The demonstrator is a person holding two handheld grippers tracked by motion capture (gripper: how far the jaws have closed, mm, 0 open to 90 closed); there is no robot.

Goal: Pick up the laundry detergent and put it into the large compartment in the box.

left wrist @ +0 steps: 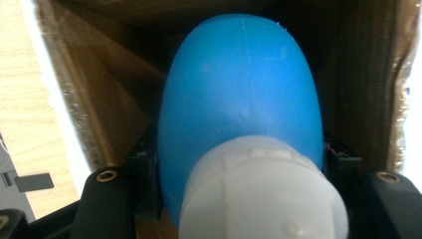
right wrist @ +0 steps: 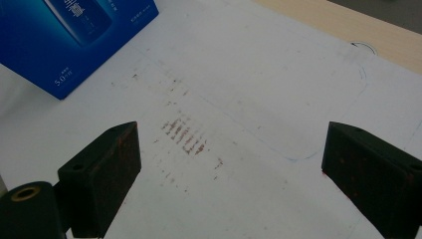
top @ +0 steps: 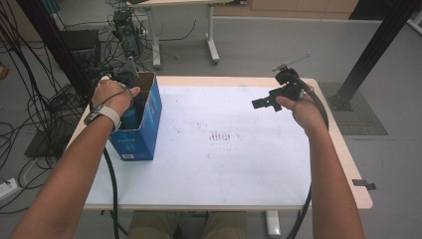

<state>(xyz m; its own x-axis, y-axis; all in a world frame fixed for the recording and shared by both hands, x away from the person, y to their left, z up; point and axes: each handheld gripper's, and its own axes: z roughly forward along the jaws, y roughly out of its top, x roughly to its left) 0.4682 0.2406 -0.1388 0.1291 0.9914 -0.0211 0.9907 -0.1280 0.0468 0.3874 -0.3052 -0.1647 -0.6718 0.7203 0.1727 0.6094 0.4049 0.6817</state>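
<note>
Jaws of your left gripper (left wrist: 239,199) are clamped on the blue bottle (left wrist: 239,99), white cap (left wrist: 261,194) toward the camera, body down inside the open blue box (top: 144,117) at the table's (top: 343,159) left edge. Your right gripper (top: 262,103) hangs over the white mat (top: 224,159) with jaws wide apart, nothing between them, well apart from the box.

A grey floor (top: 278,45) surrounds the bench (top: 356,174), whose pale wood edge frames a white sheet (top: 224,164). Tangled black cables (top: 35,109) crowd the left side. A second table (top: 209,30) stands behind; a black post (top: 373,47) rises at right.
</note>
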